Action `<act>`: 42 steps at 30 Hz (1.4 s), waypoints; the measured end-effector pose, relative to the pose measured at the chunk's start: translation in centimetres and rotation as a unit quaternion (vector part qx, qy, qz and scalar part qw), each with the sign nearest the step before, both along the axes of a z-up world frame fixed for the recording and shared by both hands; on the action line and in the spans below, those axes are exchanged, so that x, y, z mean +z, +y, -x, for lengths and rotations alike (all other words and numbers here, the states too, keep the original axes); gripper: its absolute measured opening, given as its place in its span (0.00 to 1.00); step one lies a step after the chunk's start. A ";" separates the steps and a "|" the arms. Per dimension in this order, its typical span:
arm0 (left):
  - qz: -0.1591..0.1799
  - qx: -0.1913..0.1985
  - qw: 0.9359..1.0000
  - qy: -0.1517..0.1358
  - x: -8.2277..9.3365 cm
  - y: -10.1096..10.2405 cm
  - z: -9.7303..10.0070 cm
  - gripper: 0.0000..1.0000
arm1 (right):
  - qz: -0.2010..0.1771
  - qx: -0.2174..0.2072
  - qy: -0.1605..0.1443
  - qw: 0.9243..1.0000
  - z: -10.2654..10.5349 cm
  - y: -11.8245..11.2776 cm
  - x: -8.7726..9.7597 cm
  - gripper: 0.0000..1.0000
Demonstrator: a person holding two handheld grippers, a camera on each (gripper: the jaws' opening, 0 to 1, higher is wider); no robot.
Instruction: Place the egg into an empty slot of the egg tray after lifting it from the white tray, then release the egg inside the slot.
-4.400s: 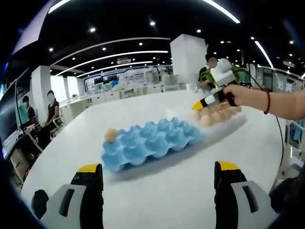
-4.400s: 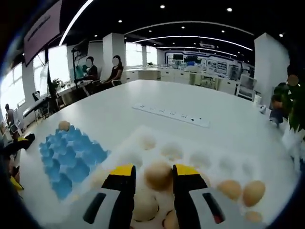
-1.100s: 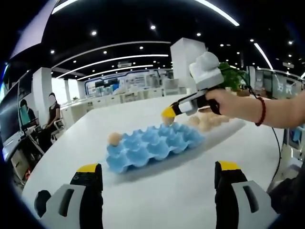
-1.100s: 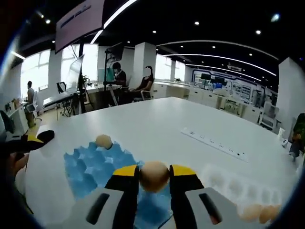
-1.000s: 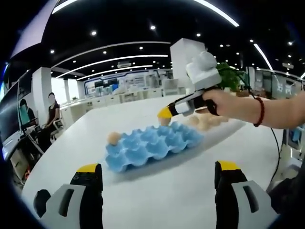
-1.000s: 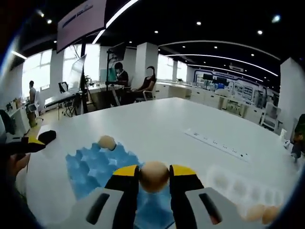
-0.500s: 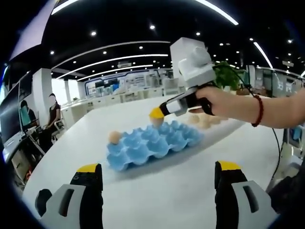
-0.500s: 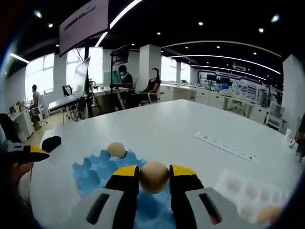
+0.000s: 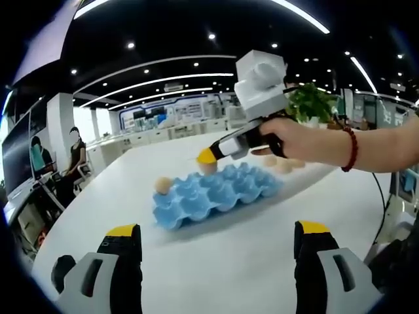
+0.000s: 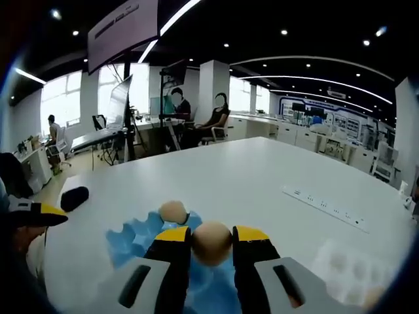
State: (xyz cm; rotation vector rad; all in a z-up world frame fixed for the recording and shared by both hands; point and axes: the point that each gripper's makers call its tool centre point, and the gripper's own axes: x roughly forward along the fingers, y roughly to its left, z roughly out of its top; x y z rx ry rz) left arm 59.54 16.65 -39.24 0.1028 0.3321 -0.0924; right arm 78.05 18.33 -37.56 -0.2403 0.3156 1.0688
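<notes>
Right tool (image 10: 211,243) level over blue egg tray (image 9: 216,193), clamped on egg (image 10: 211,243); left tool (image 9: 216,275) low, agape, empty.

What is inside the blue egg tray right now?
One egg sits in a corner slot of the blue egg tray. The other slots look empty; slots under the right tongs and their held egg are hidden.
</notes>
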 end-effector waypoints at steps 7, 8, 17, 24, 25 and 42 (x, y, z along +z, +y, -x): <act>-0.003 0.011 1.000 -0.001 0.2 0.8 0.4 0.99 | -0.002 0.012 -0.014 1.000 0.6 1.5 0.2 0.26; -0.003 0.012 1.000 -0.001 0.2 0.9 0.5 0.99 | -0.004 0.014 -0.014 1.000 0.7 1.8 0.2 0.26; 0.001 0.015 1.000 0.000 0.0 1.1 0.5 0.99 | -0.004 0.022 -0.018 1.000 0.6 2.9 0.2 0.26; 0.002 0.011 1.000 0.004 -0.3 0.8 0.4 0.99 | -0.008 0.028 -0.014 0.999 0.5 3.9 0.1 0.25; 0.001 0.011 1.000 0.004 -0.3 0.8 0.4 0.99 | -0.009 0.028 -0.013 0.999 0.5 4.0 0.1 0.25; 0.006 0.018 1.000 0.003 -0.4 0.9 -0.5 0.99 | 0.016 0.039 -0.030 0.999 0.0 5.5 -0.6 0.25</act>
